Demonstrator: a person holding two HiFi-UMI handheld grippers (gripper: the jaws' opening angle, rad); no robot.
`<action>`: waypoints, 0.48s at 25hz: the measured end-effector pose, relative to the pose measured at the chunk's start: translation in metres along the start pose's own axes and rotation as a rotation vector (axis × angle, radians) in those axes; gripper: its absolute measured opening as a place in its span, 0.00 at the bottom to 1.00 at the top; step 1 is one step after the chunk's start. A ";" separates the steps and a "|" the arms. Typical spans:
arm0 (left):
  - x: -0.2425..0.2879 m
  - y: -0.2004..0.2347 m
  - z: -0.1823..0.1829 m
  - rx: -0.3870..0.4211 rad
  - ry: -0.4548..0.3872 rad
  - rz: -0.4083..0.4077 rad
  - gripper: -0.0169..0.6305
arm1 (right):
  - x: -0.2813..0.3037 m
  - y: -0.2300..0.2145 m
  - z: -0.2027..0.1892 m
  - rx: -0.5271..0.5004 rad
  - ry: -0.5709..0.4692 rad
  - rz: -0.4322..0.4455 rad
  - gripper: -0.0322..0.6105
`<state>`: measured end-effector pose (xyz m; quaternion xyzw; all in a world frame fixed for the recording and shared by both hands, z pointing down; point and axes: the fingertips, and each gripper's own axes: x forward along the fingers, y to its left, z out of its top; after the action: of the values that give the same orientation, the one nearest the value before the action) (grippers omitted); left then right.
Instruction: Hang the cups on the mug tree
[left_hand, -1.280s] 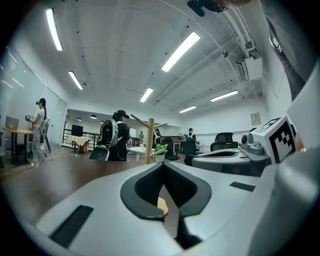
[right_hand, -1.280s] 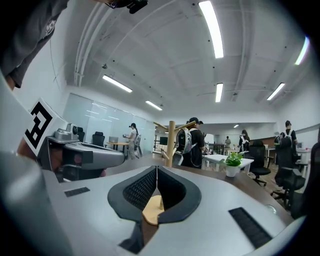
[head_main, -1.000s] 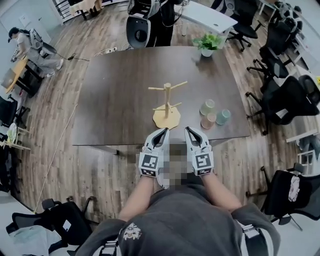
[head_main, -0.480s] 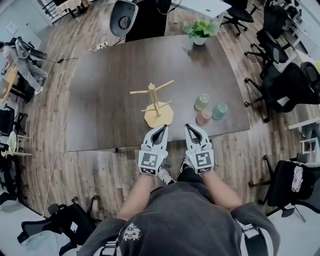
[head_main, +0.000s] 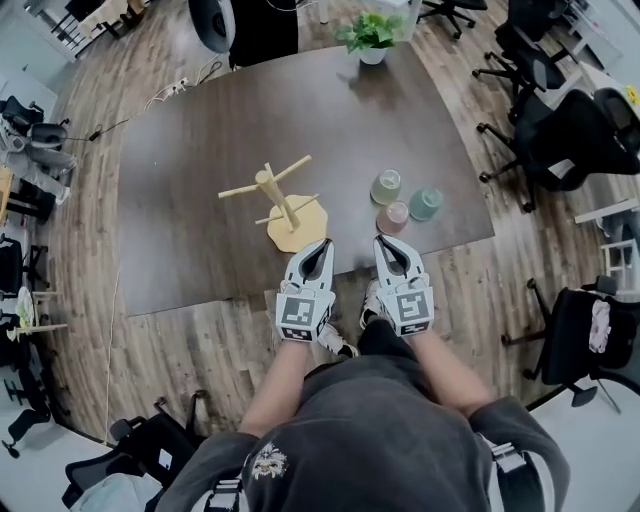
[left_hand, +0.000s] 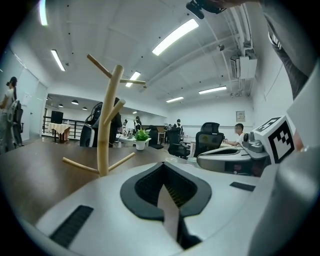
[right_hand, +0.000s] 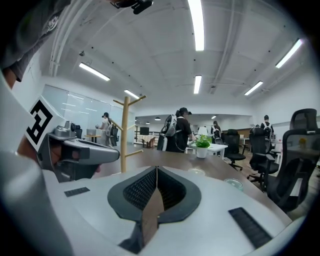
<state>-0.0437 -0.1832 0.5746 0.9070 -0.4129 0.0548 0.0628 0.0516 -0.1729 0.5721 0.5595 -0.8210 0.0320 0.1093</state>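
Pale wooden mug tree (head_main: 278, 205) upright on the dark brown table (head_main: 200, 130), just left of centre in the head view. To its right and apart from it, a tight cluster of translucent tumblers: a green cup (head_main: 386, 186), a pink cup (head_main: 396, 216) and a teal cup (head_main: 426, 203), handles too small to make out. Below them, at the table's near edge, the white left gripper (head_main: 321, 246) and white right gripper (head_main: 384, 243) side by side, jaws of each pressed together tip to tip; in both gripper views, tree base hidden behind the gripper bodies, cups down to mere rims.

Upright wooden mug tree (head_main: 283, 207), three pastel cups (head_main: 394, 216) clustered near its right, unhung.
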 end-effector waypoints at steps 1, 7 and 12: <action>0.004 -0.002 -0.001 -0.004 0.002 -0.004 0.04 | -0.001 -0.004 -0.003 0.002 0.006 -0.004 0.09; 0.025 -0.012 -0.008 -0.009 0.018 -0.027 0.04 | -0.004 -0.024 -0.028 0.040 0.040 -0.023 0.09; 0.040 -0.019 -0.013 -0.001 0.037 -0.049 0.04 | -0.002 -0.035 -0.037 0.080 0.039 -0.020 0.10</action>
<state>-0.0034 -0.1986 0.5918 0.9155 -0.3895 0.0696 0.0721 0.0900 -0.1777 0.6049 0.5708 -0.8112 0.0747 0.1029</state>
